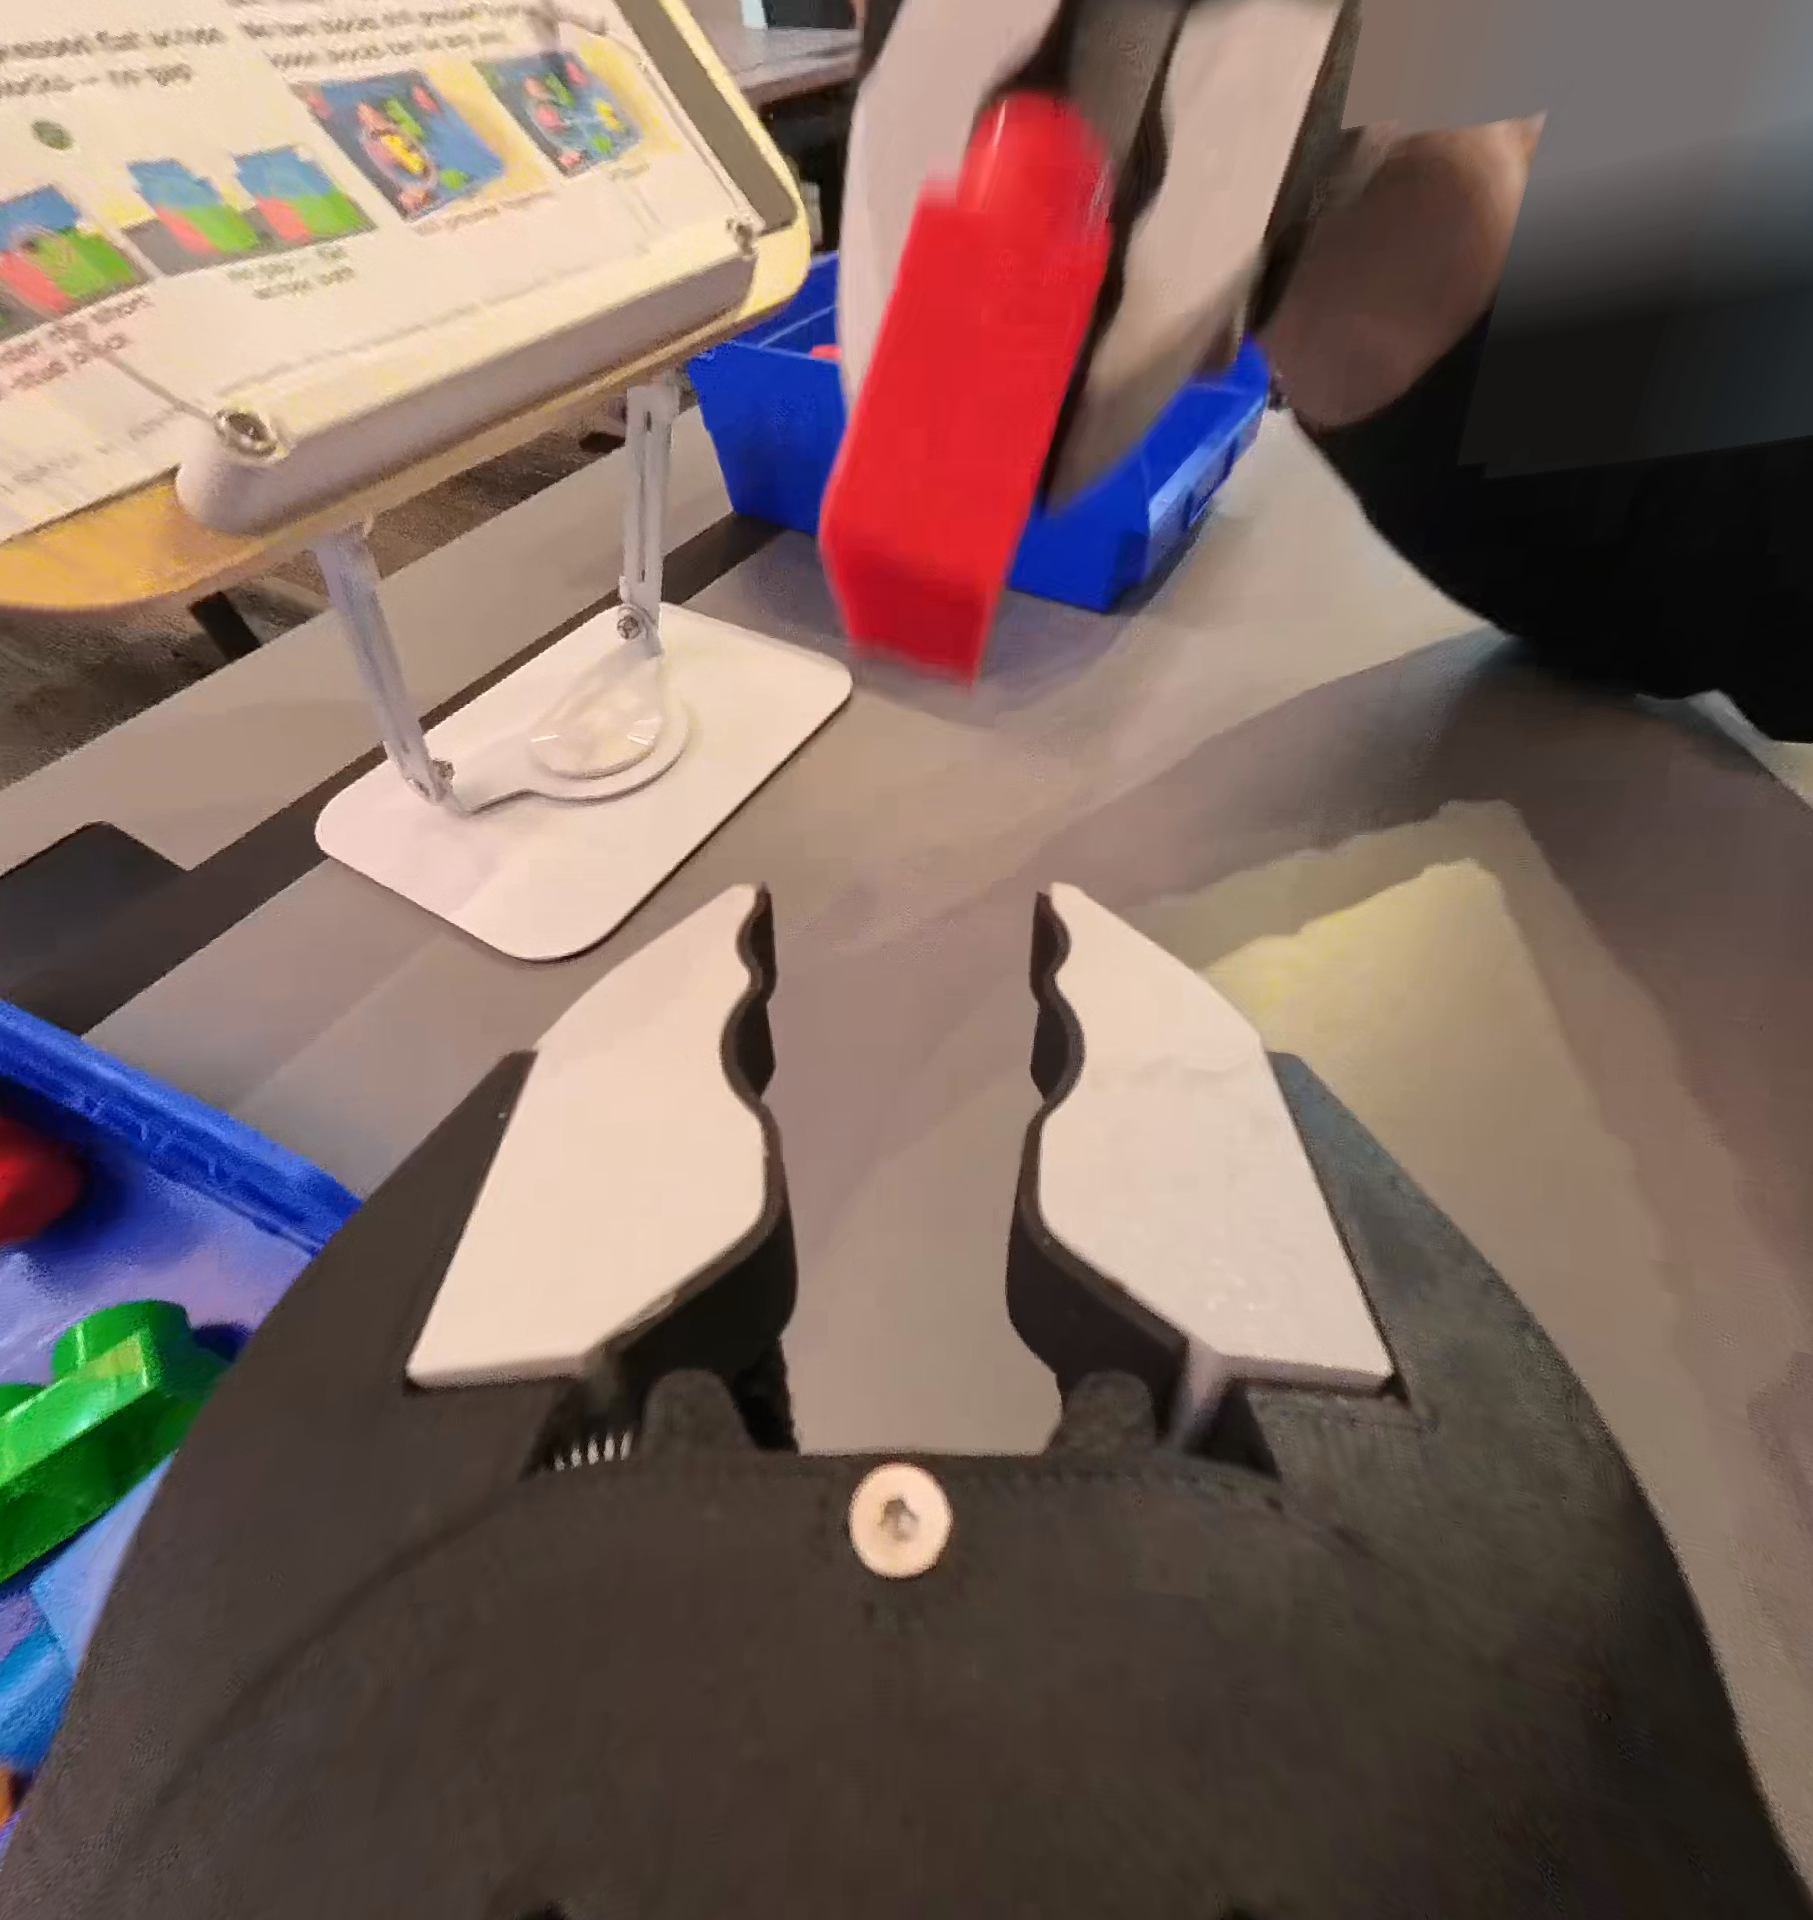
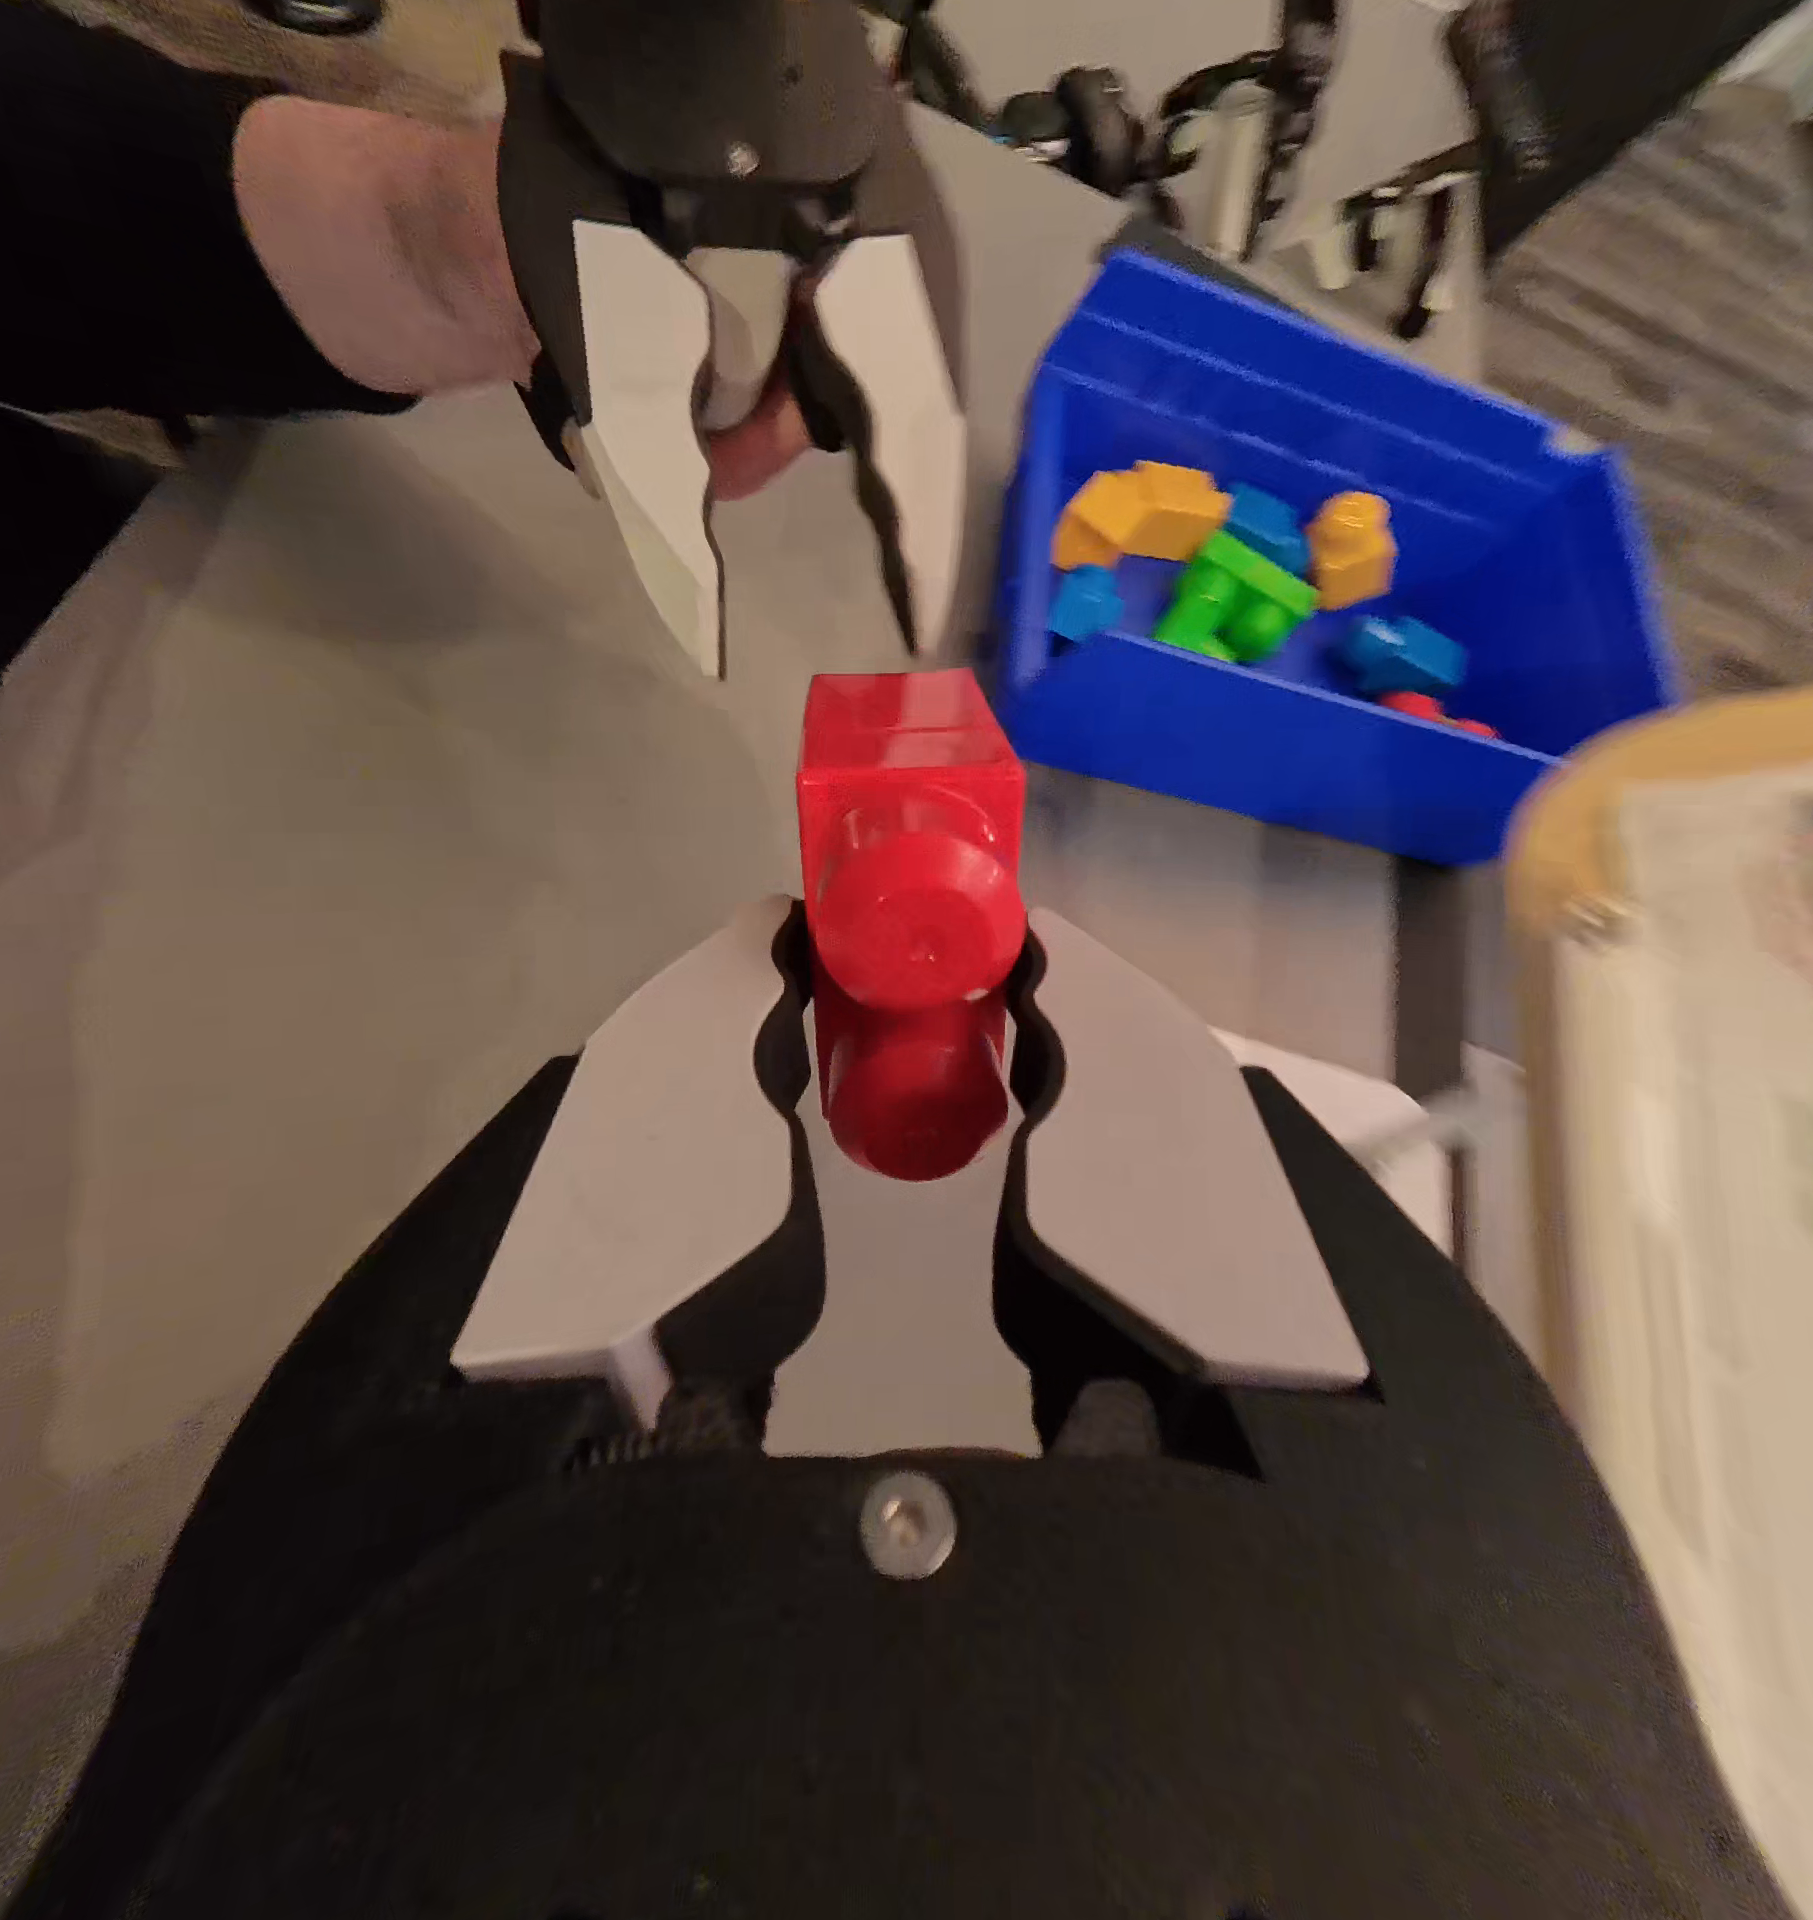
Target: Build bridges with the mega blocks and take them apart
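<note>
My right gripper (image 2: 907, 914) is shut on a long red block (image 2: 907, 790); its pads press the block's sides and its studs face my camera. The block points away from me, held above the grey table (image 2: 362, 935). In the left wrist view the same red block (image 1: 959, 395) hangs tilted in the right gripper (image 1: 1110, 260) over the table. My left gripper (image 1: 902, 904) is open with only bare table between its fingers. It also shows in the right wrist view (image 2: 819, 655), tips pointing down just beyond the block's far end, not touching it.
A blue bin (image 2: 1297, 758) with several loose blocks stands right of the red block; it sits at the left in the left wrist view (image 1: 143, 1122). Another blue bin (image 1: 1141, 540) stands behind the held block. A white stand (image 1: 590, 790) carries an instruction card (image 1: 362, 208). A person's hands hold both grippers. Left tips to right tips: about 9 centimeters.
</note>
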`<control>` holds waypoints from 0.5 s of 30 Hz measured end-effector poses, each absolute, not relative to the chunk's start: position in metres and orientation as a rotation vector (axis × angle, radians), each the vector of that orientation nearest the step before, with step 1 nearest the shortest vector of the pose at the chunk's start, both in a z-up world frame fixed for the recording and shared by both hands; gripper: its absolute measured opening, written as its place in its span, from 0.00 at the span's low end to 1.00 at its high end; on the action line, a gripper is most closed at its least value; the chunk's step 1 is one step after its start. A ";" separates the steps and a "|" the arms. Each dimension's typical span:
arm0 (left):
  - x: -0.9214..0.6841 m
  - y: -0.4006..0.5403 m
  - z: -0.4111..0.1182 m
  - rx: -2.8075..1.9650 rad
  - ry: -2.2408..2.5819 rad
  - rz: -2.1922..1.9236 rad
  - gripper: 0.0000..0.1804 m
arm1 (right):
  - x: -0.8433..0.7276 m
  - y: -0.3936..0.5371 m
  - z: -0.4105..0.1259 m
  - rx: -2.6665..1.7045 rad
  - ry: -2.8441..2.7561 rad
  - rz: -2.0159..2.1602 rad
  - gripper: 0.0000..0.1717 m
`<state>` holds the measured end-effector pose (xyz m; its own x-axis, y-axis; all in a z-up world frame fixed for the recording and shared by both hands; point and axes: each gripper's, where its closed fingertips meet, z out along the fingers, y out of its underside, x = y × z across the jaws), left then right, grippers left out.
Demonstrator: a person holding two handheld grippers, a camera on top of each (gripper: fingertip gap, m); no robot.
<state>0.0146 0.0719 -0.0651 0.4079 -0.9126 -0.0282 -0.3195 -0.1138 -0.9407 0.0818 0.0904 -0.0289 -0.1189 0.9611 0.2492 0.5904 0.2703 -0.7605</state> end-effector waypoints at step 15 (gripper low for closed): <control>0.017 0.078 -0.092 -1.690 1.064 -0.833 0.16 | 0.445 0.188 -0.061 -2.156 -1.761 -0.069 0.21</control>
